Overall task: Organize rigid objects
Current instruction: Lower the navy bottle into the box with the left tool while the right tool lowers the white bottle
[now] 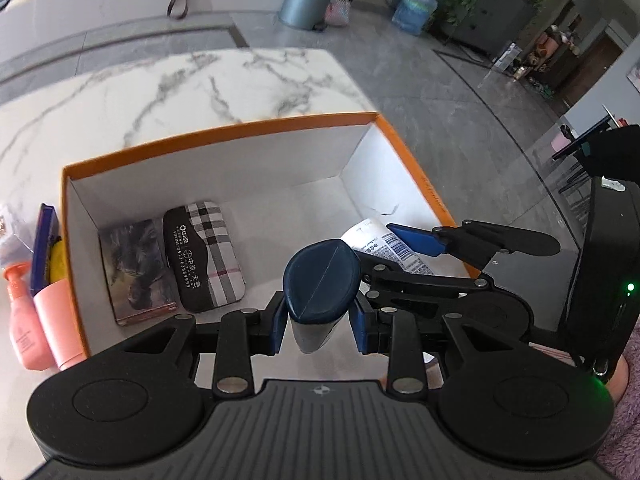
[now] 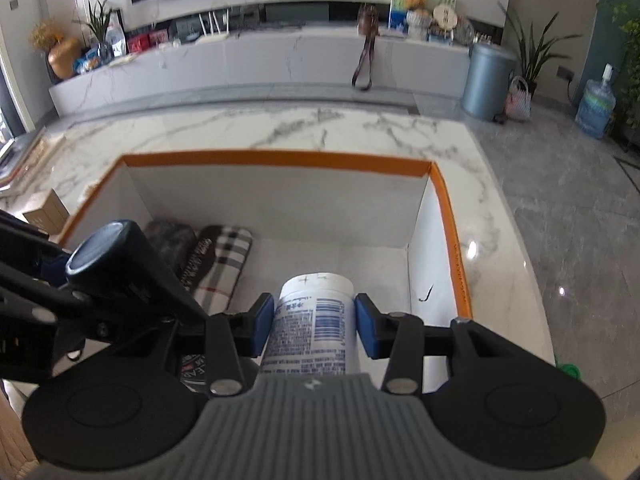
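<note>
An orange-rimmed white box [image 1: 224, 130] [image 2: 280, 158] stands on the marble table. Inside lie a plaid case [image 1: 218, 252] [image 2: 228, 252] and a dark patterned box [image 1: 136, 268] [image 2: 170, 236]. My left gripper [image 1: 319, 324] is shut on a dark blue oval-topped bottle [image 1: 322, 282], held over the box's near side; the bottle also shows in the right wrist view [image 2: 120, 256]. My right gripper [image 2: 315, 326] is shut on a white bottle with a printed label [image 2: 312, 320], also over the box; it shows in the left wrist view [image 1: 384, 246].
Two pink bottles [image 1: 44, 320] and a blue box [image 1: 44, 248] stand outside the box's left wall. A cardboard box [image 2: 46, 210] sits at the table's left. Beyond the table are grey floor, a metal bin [image 2: 488, 80] and a water jug [image 2: 596, 108].
</note>
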